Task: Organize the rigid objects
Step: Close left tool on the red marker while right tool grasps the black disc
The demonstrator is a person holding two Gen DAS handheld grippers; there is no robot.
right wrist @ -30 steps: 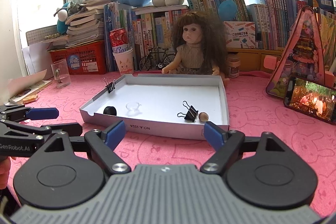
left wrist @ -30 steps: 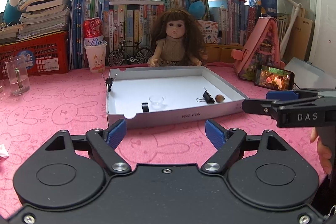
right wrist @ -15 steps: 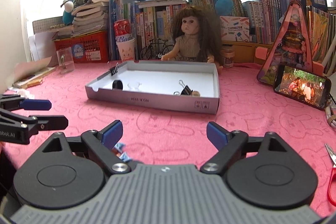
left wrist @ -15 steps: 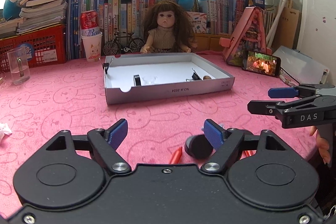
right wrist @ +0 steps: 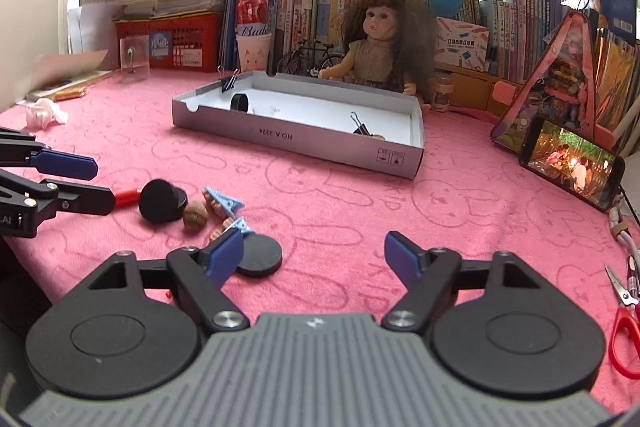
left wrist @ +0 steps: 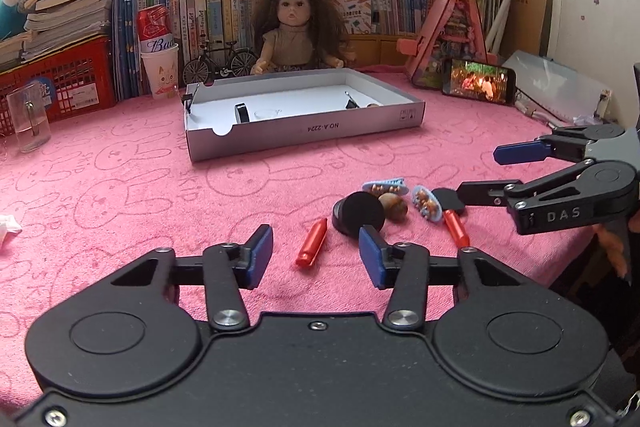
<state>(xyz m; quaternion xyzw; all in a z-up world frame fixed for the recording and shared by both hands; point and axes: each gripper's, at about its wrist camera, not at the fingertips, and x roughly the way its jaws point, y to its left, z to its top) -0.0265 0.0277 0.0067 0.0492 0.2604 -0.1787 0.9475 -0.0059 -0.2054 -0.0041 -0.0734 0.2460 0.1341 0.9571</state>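
A grey shallow box (left wrist: 304,133) (right wrist: 296,143) stands mid-table, holding a black ring (left wrist: 241,113), a clear cup (left wrist: 267,114), a binder clip (right wrist: 360,127) and a nut. Near the front edge lie small items: a black round lid (left wrist: 358,214) (right wrist: 162,201), a walnut (left wrist: 394,206) (right wrist: 195,215), two blue clips (left wrist: 386,185) (right wrist: 224,205), red sticks (left wrist: 312,242) and a black disc (right wrist: 258,259). My left gripper (left wrist: 316,255) is open and empty just before the red stick. My right gripper (right wrist: 314,255) is open and empty, its left finger beside the disc.
A doll (left wrist: 294,27), books, plush toys, a red basket (left wrist: 56,83), a can in a cup (left wrist: 158,51) and a glass (left wrist: 28,119) line the back. A phone (right wrist: 572,163) and pink house toy stand right. Red scissors (right wrist: 622,323) lie at the right front.
Both grippers have drawn back from the box toward the table's front edge and tilted down, bringing the pile of small items into view. Both stay open.
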